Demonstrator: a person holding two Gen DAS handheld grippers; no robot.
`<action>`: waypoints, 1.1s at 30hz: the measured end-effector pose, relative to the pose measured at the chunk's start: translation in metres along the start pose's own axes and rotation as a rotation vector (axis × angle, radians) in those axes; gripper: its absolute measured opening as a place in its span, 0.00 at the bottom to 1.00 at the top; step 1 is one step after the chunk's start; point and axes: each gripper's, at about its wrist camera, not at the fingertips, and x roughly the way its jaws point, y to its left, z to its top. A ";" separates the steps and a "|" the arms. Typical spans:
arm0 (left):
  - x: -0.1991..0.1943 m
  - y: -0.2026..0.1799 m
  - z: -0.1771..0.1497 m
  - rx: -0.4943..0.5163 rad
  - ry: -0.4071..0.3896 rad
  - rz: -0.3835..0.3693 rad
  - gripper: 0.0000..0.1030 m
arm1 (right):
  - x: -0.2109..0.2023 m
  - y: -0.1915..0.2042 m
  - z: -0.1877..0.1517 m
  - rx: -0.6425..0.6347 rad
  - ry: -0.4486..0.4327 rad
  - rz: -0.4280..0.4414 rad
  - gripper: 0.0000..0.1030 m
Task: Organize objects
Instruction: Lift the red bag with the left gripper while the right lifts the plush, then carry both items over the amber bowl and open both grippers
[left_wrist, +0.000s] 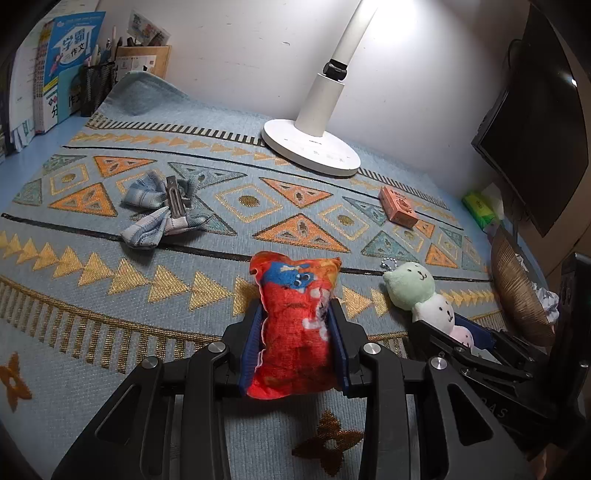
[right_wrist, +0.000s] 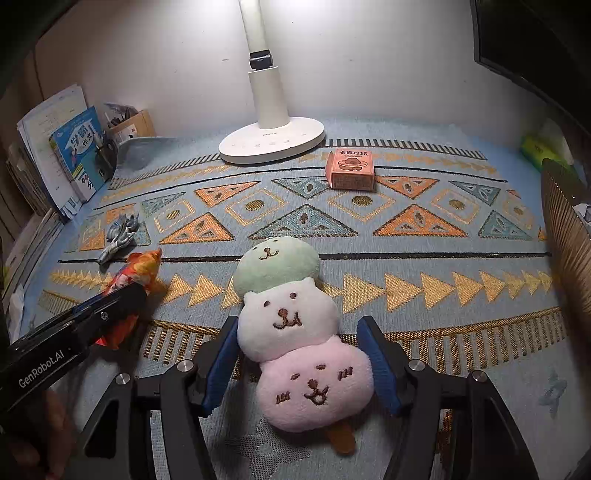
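Note:
My left gripper (left_wrist: 297, 325) is shut on a red and blue plush pillow toy (left_wrist: 295, 325), its pads pressing both sides; the toy also shows in the right wrist view (right_wrist: 138, 269). A three-ball plush toy, green, white and pink (right_wrist: 291, 325), lies on the patterned mat (right_wrist: 424, 306). My right gripper (right_wrist: 297, 350) is open, with its blue pads (right_wrist: 221, 362) on either side of the plush and gaps to it. The same plush shows in the left wrist view (left_wrist: 417, 291). A blue plaid bow clip (left_wrist: 166, 210) lies at the left.
A white lamp base (left_wrist: 314, 147) stands at the back, and a small pink box (right_wrist: 351, 170) lies near it. Books (left_wrist: 62, 70) and a pen holder (left_wrist: 96, 88) stand at the back left. A brown ribbed basket (right_wrist: 569, 236) and a monitor (left_wrist: 535, 122) are at the right.

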 end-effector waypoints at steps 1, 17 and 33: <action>0.000 0.000 0.000 0.002 0.000 -0.002 0.30 | 0.000 0.000 0.000 -0.001 0.002 0.016 0.61; -0.032 -0.051 0.001 0.075 -0.047 -0.058 0.30 | -0.117 -0.089 -0.010 0.253 -0.301 0.242 0.60; 0.015 -0.307 0.035 0.322 0.006 -0.432 0.30 | -0.213 -0.247 0.033 0.475 -0.414 -0.206 0.73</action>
